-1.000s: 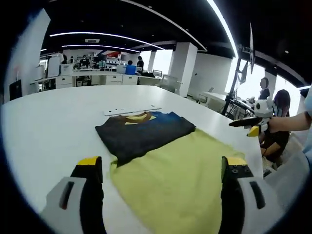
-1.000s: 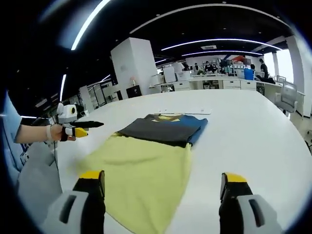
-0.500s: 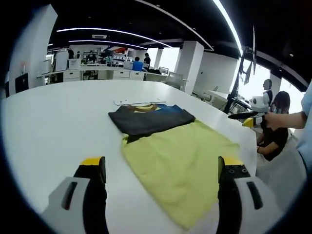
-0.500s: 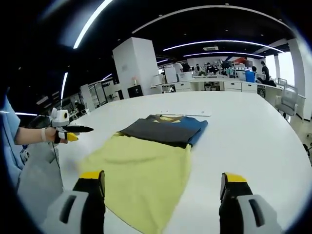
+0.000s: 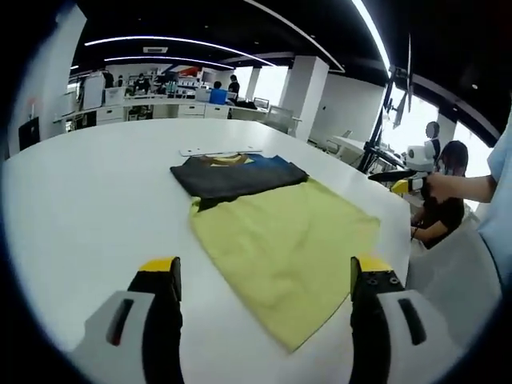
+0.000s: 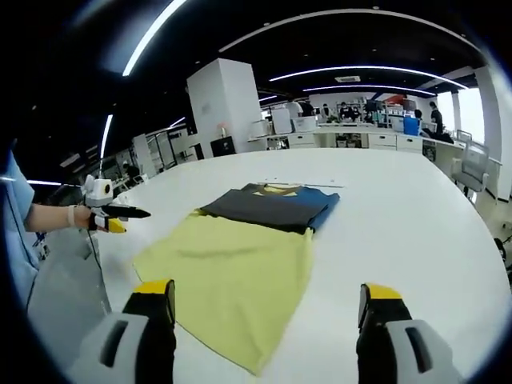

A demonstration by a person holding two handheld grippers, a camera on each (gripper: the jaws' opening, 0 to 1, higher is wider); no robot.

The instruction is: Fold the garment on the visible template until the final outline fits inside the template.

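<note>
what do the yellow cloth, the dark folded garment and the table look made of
Yellow cloth: looks like soft matte woven or knit fabric; it lies limp with slight ripples. Dark folded garment: likely knit cotton-like fabric, matte, with a blue layer showing at one edge. Table: smooth white hard surface, perhaps laminate, with a faint sheen.

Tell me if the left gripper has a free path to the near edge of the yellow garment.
Probably yes. The left gripper is open and holds nothing; the yellow garment lies flat just ahead on the white table, nothing between them.

Both grippers, left gripper and right gripper, have white-grey bodies and black, yellow-tipped jaws; light blue sleeve.
</note>
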